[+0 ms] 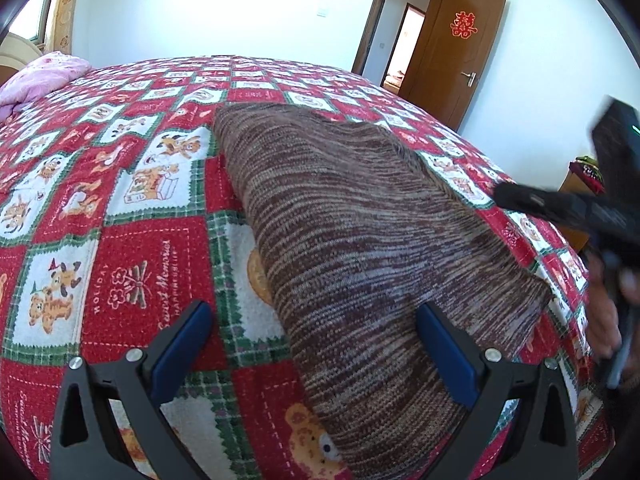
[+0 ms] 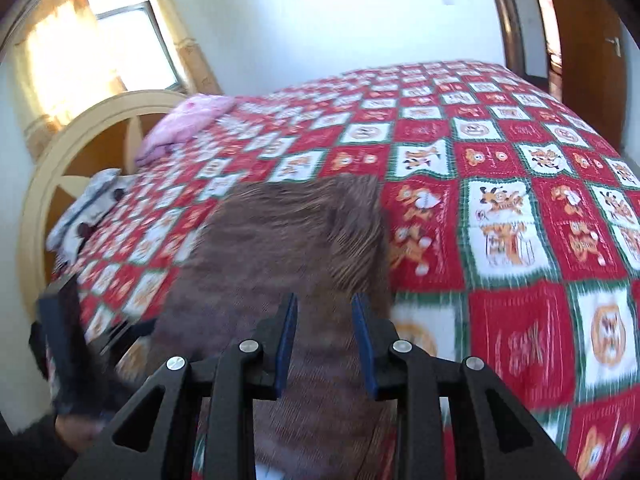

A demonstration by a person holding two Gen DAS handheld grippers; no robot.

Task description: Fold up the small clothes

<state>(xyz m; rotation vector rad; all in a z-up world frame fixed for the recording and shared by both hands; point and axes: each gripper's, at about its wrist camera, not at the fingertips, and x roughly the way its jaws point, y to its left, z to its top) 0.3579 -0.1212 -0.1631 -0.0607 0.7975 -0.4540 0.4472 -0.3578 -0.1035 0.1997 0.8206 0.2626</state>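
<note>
Landmark: the brown-and-white striped knitted garment (image 1: pixel 360 240), lying folded in a long strip on the bed with the red, white and green cartoon-print quilt (image 1: pixel 120 200).

Nearest, the left gripper (image 1: pixel 316 312) hovers over the garment's near end. Its jaws stand wide, with nothing between the blue pads (image 1: pixel 444 344); one pad is over the knit, the other over the quilt beside it.

The right gripper (image 2: pixel 324 312) is above the garment's near part in its own view. Its jaws stand narrow with a clear gap; no fabric is seen pinched.

Beyond the garment lies a pink crumpled cloth (image 1: pixel 52 76) at the bed's head end. Farther off stands the brown wooden door (image 1: pixel 456 60).

Risks, as judgements:
- Neither gripper holds fabric, so a fold attempted now would move nothing.
- The knit looks thick and loose; a shallow pinch may catch only the top layer and open the existing fold.
- A deep pinch may snag the quilt together with the garment.
- The right view is blurred, so aim there is uncertain.
</note>
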